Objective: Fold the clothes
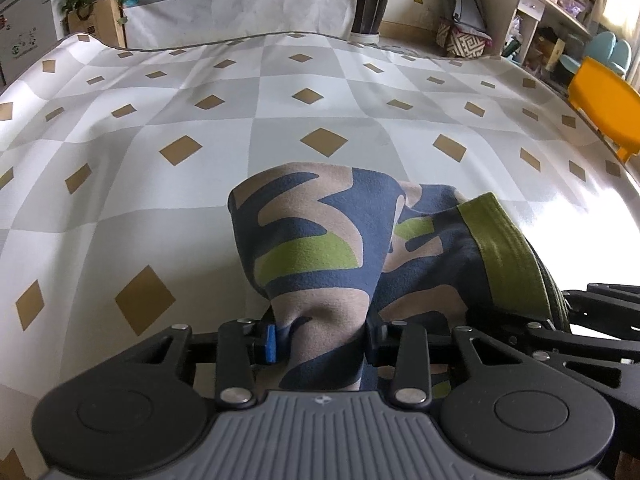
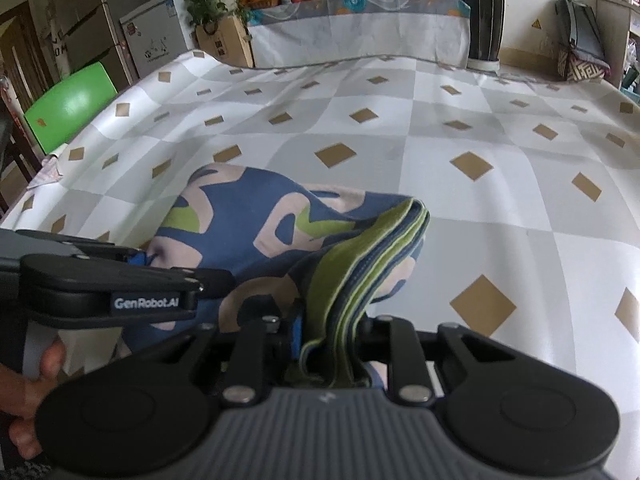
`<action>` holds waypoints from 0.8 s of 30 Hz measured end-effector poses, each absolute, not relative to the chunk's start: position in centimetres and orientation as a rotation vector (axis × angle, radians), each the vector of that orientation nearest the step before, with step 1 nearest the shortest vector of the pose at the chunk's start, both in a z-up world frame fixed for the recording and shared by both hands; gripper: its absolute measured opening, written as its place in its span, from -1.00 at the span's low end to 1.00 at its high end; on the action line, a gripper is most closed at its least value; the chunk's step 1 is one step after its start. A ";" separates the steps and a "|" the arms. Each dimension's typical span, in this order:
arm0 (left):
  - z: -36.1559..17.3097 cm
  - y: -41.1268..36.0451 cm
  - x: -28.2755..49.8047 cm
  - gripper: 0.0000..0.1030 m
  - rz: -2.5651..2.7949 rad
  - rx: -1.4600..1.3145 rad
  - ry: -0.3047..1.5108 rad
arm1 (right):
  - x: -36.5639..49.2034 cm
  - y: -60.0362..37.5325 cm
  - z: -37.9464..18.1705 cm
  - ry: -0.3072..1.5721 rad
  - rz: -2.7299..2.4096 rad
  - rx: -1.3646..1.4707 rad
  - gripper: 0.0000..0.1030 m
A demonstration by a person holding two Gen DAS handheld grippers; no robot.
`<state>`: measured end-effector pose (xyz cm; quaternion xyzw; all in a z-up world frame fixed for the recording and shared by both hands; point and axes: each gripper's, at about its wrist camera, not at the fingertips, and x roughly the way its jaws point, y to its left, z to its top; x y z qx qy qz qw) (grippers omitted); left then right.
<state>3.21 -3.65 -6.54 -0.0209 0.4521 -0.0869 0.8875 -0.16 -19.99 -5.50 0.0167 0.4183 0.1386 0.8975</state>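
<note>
Left wrist view
Left gripper [image 1: 320, 340]: jaws narrow, clamped on a bunched fold of the garment [image 1: 316, 236].
Garment place: lifted above the tablecloth [image 1: 160, 92], near edge, hanging from the grip; green waistband [image 1: 508, 256] to the right of the pinch.
Right gripper [image 1: 592, 320]: only its black links showed beside the waistband.

Right wrist view
Right gripper [image 2: 332, 344]: jaws narrow, pinching the striped green waistband [image 2: 360, 264].
Left gripper [image 2: 140, 260]: just left of the garment [image 2: 248, 220], blue pad against the cloth.
Hand [image 2: 36, 384]: on the left gripper's handle.
Writing: "GenRobot.AI" on the left gripper; box lettering behind the tablecloth [image 2: 480, 128] unreadable.

Step advice
Judgement: lift-and-spread. Keep both pinches firm, draw the grippers apart evenly, lay the garment flat on the tablecloth before creasing.
</note>
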 end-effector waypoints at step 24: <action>-3.5 -4.9 -1.1 -0.30 -0.145 0.004 0.877 | -3.9 -20.4 -2.6 0.794 0.284 0.044 -0.62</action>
